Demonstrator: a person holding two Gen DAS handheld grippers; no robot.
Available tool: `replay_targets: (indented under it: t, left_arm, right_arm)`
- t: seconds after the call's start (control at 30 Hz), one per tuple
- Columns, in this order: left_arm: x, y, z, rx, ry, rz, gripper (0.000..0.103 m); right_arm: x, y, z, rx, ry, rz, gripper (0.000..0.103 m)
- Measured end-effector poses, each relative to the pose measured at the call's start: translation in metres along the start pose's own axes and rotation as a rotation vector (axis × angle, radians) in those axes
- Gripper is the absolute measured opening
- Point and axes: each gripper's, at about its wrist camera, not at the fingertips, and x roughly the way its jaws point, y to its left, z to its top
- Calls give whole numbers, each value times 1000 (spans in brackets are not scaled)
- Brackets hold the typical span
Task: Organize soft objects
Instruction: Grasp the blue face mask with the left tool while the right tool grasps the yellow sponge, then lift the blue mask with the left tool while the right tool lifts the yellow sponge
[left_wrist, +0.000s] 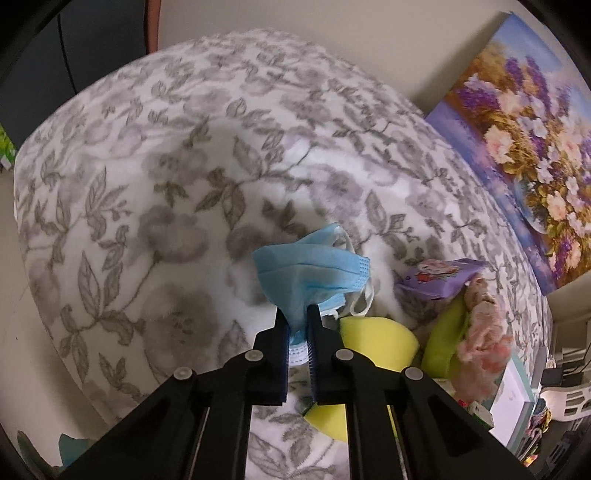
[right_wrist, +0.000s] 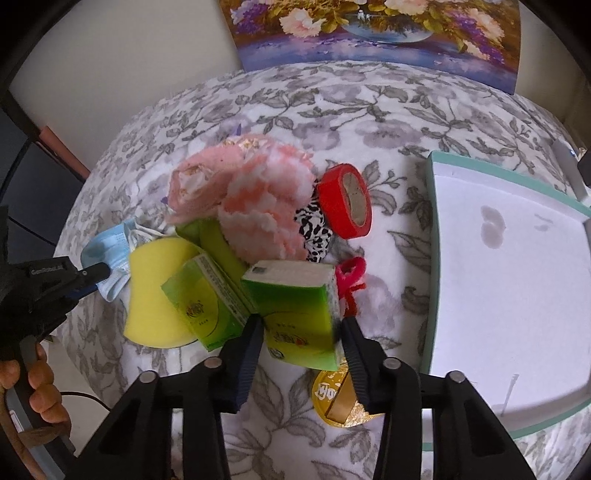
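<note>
My left gripper is shut on a blue face mask and holds it just above the floral blanket; the mask also shows in the right wrist view. My right gripper is shut on a green tissue pack. A second green tissue pack lies to its left on a yellow sponge. A pink fluffy cloth lies behind them.
A white tray with a teal rim lies at the right. A red tape roll, a black-and-white scrunchie, a pink pipe-cleaner twist, a gold medal, a purple pouch and a flower painting surround the pile.
</note>
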Motion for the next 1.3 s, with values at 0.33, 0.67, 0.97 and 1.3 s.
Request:
replay_targets:
  t: [0.33, 0.67, 0.97, 1.3]
  left_arm:
    - [-12, -19, -10, 52, -30, 13, 9]
    - [-16, -6, -12, -5, -24, 25, 9]
    - [-34, -6, -13, -21, -72, -10, 9]
    - [-62, -11, -12, -12, -144, -43, 9]
  right_arm:
    - [-8, -11, 1, 23, 15, 42, 24]
    - [-6, -13, 2, 34, 16, 75, 23]
    - [-15, -16, 4, 52, -8, 98, 20]
    - [-36, -19, 7, 72, -58, 139, 18]
